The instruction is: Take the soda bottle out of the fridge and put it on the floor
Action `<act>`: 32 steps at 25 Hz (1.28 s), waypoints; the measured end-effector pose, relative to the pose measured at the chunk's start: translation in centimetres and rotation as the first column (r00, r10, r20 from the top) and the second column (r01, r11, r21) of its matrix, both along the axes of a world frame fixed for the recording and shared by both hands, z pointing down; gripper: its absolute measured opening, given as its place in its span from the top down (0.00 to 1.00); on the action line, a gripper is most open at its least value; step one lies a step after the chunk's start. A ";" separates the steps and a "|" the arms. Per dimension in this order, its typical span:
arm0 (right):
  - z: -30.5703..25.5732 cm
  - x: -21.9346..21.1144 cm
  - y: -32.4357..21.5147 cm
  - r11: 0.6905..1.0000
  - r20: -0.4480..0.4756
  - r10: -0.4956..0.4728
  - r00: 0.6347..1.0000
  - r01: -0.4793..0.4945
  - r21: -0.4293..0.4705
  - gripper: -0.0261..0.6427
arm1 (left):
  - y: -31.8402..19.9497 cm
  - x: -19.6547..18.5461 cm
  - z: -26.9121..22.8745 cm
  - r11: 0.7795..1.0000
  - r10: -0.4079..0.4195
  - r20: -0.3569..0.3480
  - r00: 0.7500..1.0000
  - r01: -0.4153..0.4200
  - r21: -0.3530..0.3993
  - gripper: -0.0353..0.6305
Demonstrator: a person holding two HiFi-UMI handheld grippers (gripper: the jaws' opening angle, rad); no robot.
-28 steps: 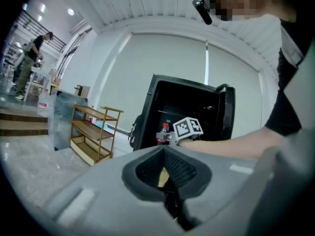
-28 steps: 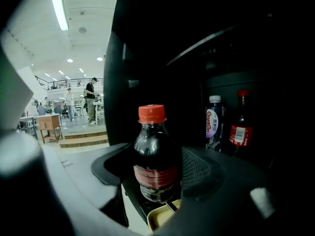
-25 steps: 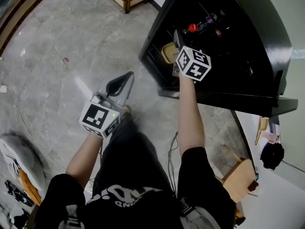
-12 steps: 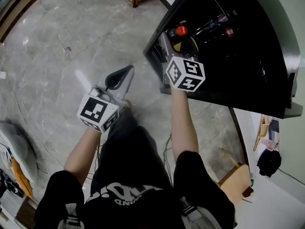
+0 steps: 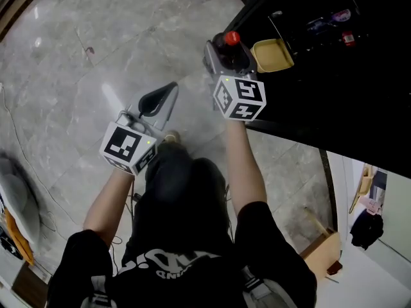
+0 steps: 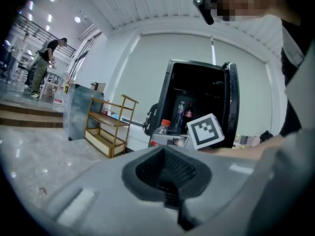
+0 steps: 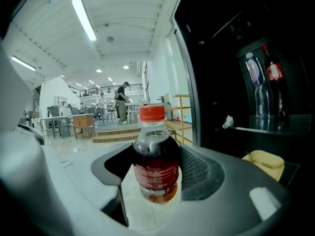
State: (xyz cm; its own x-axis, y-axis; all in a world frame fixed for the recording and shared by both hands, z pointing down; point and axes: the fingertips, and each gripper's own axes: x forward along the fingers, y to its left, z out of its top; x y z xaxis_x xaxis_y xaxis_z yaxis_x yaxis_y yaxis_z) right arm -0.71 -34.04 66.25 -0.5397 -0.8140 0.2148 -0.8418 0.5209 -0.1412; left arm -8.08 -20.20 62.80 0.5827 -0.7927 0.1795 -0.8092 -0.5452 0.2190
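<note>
Marble floor (image 5: pixel 77 63) behind; red-capped dark soda bottle (image 7: pixel 156 156) in right claw (image 7: pixel 156 170).

The grey marbled tile floor (image 5: pixel 70 50) fills the left and centre of the head view. The black fridge (image 5: pixel 359 101) stands on it at upper right. A wooden rack (image 6: pixel 104 140) stands on the floor just beside the fridge. Inside the fridge, a yellow container (image 5: pixel 272 54) rests on a shelf near the open front. Two bottles (image 7: pixel 272 85) stand upright on a shelf deeper in.
</note>
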 end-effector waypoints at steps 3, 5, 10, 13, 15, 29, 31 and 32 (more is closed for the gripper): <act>5.3 -0.9 -0.4 1.000 0.005 -0.011 1.000 0.011 -0.012 0.53 | -0.2 -0.6 4.4 1.000 -0.009 0.005 1.000 0.009 0.002 0.94; 8.6 -1.3 -0.4 1.000 0.008 -0.018 1.000 0.018 -0.013 0.53 | -0.3 -0.8 7.1 1.000 -0.010 0.011 1.000 0.010 0.012 0.94; 17.1 -2.1 -0.4 1.000 0.005 -0.022 1.000 0.022 -0.016 0.53 | -0.2 -1.3 13.3 1.000 -0.014 0.000 1.000 0.014 0.022 0.94; 22.2 -2.5 -0.5 1.000 0.000 -0.012 1.000 0.012 -0.024 0.53 | 0.1 -1.7 16.5 0.999 -0.015 0.001 1.000 0.015 0.028 0.94; 25.5 -2.6 -0.3 0.999 -0.005 -0.008 1.000 0.008 -0.032 0.53 | 0.2 -1.8 18.4 0.999 -0.015 0.002 1.000 0.015 0.032 0.94; 45.4 -2.1 0.2 0.991 -0.032 0.046 0.998 -0.050 -0.123 0.53 | 1.1 -2.2 30.6 0.999 -0.047 0.001 0.999 0.047 0.015 0.94; 47.7 -2.2 0.4 0.988 -0.019 0.063 0.998 -0.065 -0.143 0.53 | 1.5 -2.4 31.7 0.999 -0.053 0.002 0.999 0.053 0.007 0.94; 48.8 -2.3 0.5 0.985 -0.008 0.070 0.997 -0.071 -0.157 0.53 | 1.7 -2.5 32.2 0.998 -0.055 0.006 0.998 0.055 0.005 0.94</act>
State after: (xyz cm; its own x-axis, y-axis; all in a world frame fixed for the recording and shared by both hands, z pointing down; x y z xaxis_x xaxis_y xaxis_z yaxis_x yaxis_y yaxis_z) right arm -3.01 -33.50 115.09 -0.4815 -0.8060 0.3442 -0.8761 0.4317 -0.2145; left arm -10.60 -18.54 95.02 0.5371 -0.8242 0.1792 -0.8392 -0.5008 0.2119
